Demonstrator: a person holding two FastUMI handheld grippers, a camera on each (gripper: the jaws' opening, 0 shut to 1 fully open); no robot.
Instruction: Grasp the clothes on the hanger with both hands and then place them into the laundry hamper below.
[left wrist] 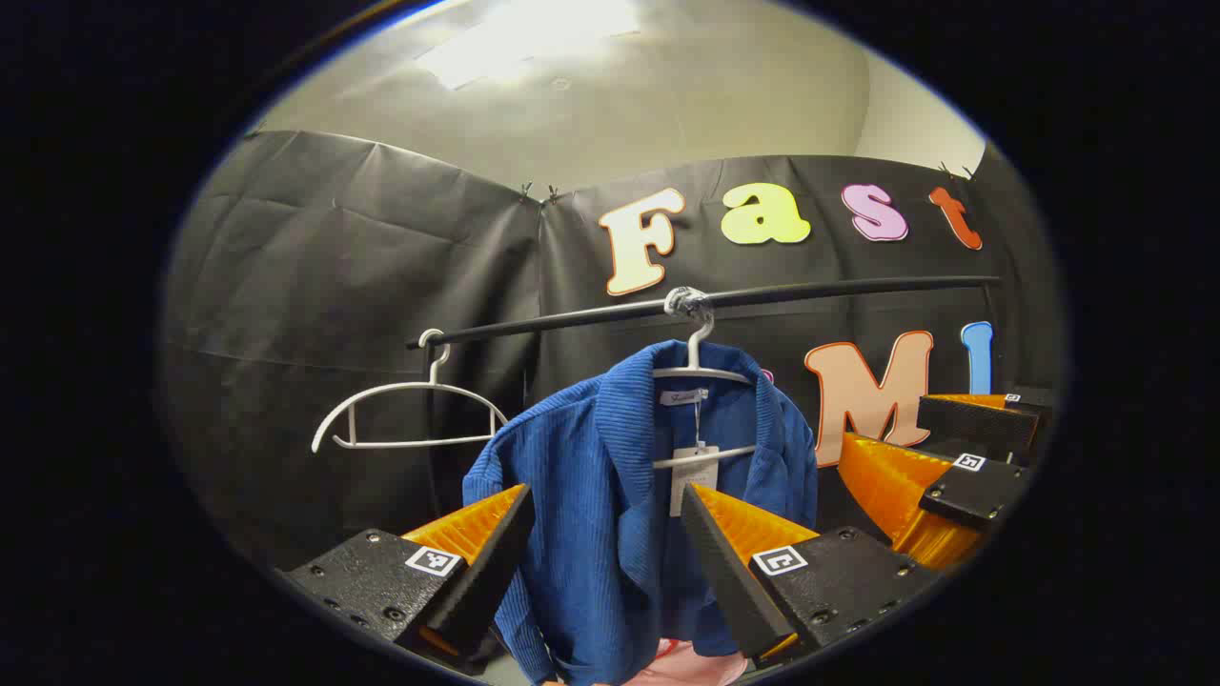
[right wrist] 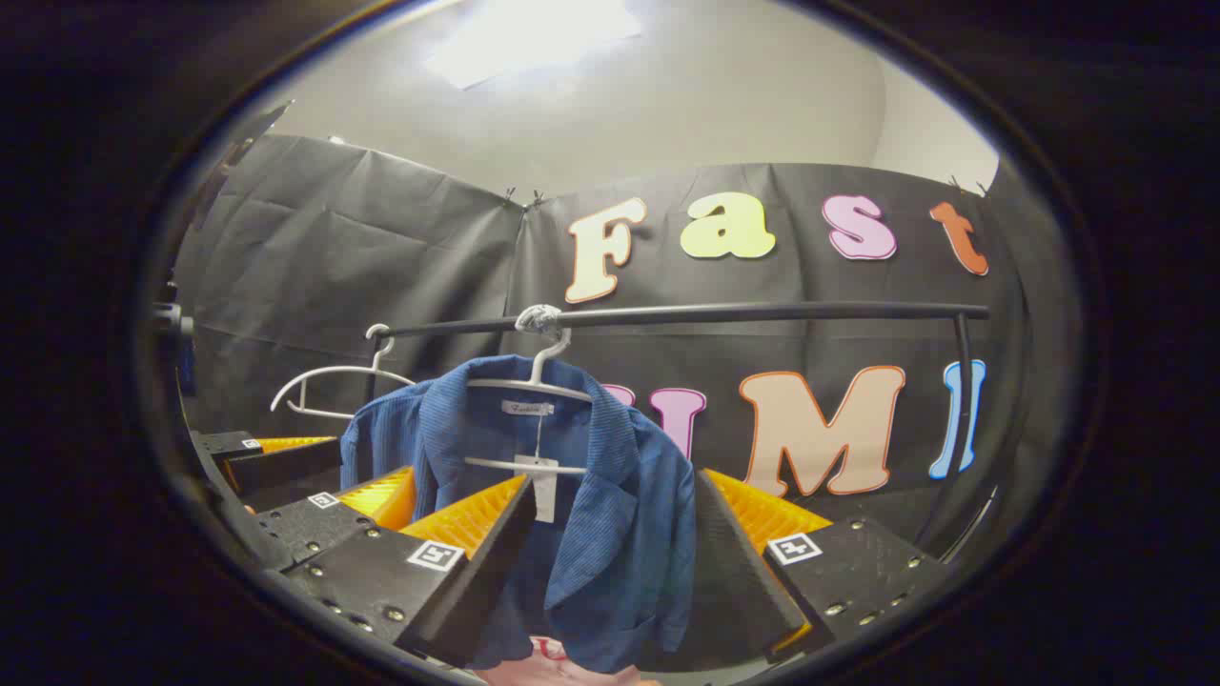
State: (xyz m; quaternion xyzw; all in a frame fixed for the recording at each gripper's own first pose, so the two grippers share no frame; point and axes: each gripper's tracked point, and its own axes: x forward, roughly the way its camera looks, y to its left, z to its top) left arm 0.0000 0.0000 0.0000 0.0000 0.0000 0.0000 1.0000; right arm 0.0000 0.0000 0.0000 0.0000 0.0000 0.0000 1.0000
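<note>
— Where's the garment?

— Blue corduroy jacket [left wrist: 610, 495] on a white hanger [left wrist: 701, 373], hooked over the black rail [left wrist: 724, 300]. A paper tag [left wrist: 693, 476] dangles inside the collar. An empty white hanger [left wrist: 405, 414] sits further along the rail, well apart.

— Grippers?

— Left gripper [left wrist: 605, 534] is spread wide, holding nothing — the jacket shows in the gap between its fingers, farther off, not touched. Right gripper [right wrist: 610, 534] the same: wide apart, empty, the jacket's front framed between its fingers.

— And each other?

— Side by side. From the left gripper view the right one sits at the right edge; from the right gripper view the left one sits low on the left.

— Anything below?

— Something pink [left wrist: 686, 667] under the jacket's hem; can't tell what.
</note>
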